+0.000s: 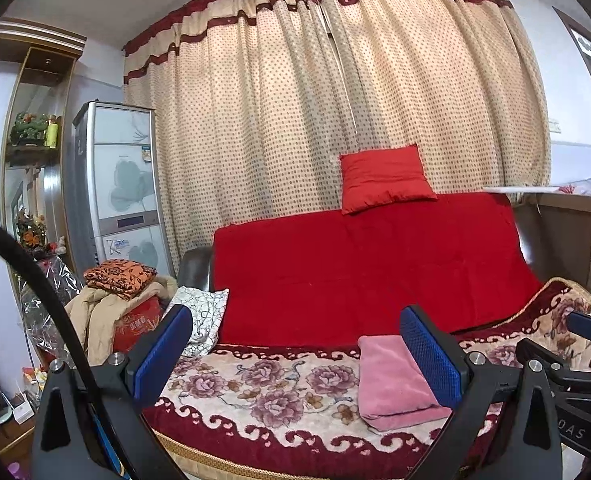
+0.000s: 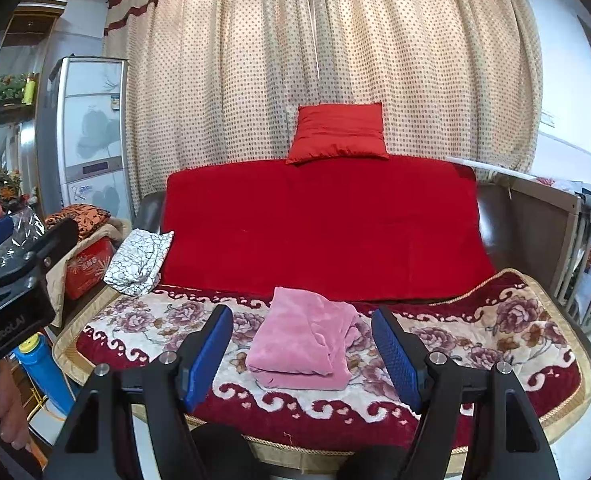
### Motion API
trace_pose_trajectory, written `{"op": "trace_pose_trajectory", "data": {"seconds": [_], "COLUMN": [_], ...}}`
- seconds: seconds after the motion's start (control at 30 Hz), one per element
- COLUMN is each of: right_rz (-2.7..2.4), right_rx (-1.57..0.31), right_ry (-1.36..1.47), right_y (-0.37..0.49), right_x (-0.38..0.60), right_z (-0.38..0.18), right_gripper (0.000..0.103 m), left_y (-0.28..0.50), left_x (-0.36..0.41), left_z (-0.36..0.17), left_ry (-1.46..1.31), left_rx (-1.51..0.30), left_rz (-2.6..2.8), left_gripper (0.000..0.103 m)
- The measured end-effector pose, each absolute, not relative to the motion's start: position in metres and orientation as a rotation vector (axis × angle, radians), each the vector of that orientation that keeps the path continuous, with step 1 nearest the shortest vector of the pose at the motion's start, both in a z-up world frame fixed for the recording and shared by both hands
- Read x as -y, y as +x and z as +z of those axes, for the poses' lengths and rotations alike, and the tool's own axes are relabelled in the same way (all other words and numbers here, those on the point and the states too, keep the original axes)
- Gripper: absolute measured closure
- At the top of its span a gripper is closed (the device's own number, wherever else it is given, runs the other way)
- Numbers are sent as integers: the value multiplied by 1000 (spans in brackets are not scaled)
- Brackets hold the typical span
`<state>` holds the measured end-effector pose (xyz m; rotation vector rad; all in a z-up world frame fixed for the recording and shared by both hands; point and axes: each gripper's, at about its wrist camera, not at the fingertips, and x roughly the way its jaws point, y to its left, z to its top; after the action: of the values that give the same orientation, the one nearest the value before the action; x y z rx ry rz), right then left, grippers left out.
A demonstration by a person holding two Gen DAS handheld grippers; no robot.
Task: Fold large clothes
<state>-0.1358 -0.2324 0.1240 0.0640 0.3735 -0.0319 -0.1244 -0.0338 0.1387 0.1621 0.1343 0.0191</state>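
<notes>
The folded pink fleece garment lies as a compact bundle on the floral plush blanket covering the sofa seat, in front of the red velvet throw. The right gripper and the left gripper both stand wide and empty, short of it. The loose top layer may slide or spring open if a finger snags it.
</notes>
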Motion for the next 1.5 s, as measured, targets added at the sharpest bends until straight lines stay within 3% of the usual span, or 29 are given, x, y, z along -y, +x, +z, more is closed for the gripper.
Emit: {"op": "trace_pose_trajectory", "data": {"seconds": [0.6, 1.5], "right_rz": [-27, -31], "right_rx": [-507, -567], "right_ry": [85, 82], "right_y": [-115, -103], "right_x": [239, 231], "right_z": [88, 70], "right_gripper": [28, 28], "left_y": [-101, -88], "left_x": [44, 38], "left_z": [91, 78], "left_ry": [196, 185], "left_rx": [-337, -392], "left_rz": [-31, -35], "left_gripper": [0, 0]}}
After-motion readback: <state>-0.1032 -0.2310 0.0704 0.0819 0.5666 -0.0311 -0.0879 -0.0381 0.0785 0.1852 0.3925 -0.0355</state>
